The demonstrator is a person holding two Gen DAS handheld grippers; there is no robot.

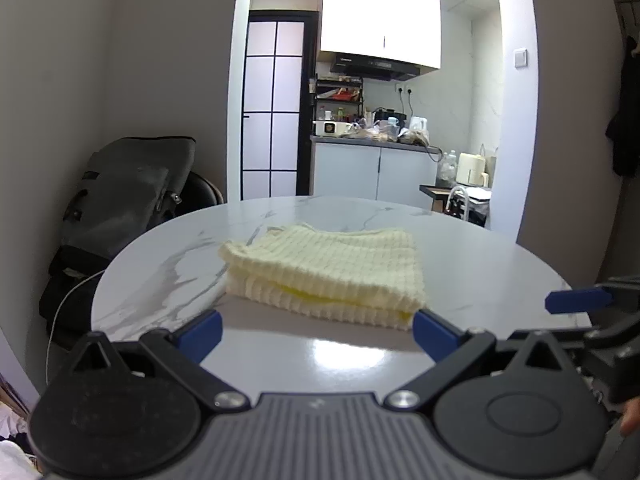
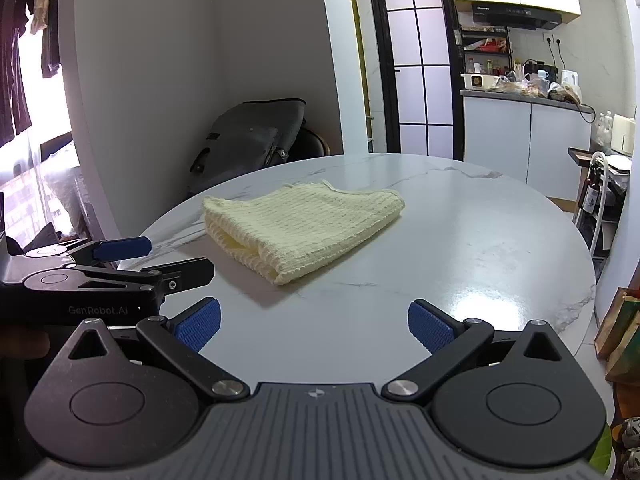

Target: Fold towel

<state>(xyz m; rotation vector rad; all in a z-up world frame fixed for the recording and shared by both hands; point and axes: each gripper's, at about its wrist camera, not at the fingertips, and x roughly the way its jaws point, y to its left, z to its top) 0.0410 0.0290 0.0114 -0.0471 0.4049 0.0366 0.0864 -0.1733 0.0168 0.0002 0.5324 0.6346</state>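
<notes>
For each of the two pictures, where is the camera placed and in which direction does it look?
Left wrist: sits on the left gripper, low by the table edge, facing the towel and the kitchen behind; its own open fingers show, with the right gripper's finger at the right.
Right wrist: sits on the right gripper, higher, facing the towel with the backpack behind; its open fingers show, the left gripper at the left.
Shared: towel, table, backpack, kitchen.
</notes>
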